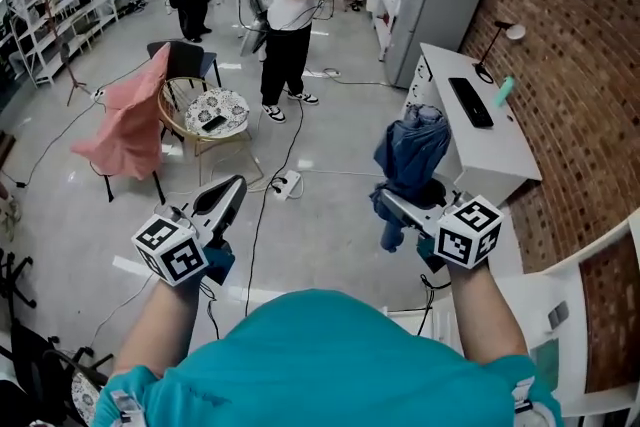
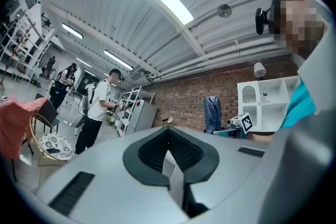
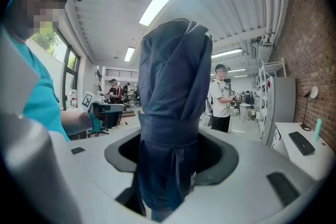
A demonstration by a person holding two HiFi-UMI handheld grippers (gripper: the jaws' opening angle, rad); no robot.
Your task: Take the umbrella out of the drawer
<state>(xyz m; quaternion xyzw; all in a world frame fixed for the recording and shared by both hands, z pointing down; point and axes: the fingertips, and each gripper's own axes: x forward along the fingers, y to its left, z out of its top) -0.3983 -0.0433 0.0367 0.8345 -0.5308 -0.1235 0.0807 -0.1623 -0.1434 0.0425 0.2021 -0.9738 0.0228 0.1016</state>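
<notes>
Over the grey workshop floor (image 1: 330, 215) beside a brick wall (image 1: 575, 25), the right gripper (image 1: 400, 207) clamps the folded dark-blue fabric umbrella (image 1: 413, 150) aloft and the left gripper (image 1: 228, 195) is closed on nothing, so removal looks done and what's next is a place to set it down.

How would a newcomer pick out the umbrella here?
Find the brick wall on the right, with the white desk along it. Beside the desk, the right gripper clamps a folded umbrella upright. It is the only dark blue fabric bundle, strapped round its middle.
</notes>
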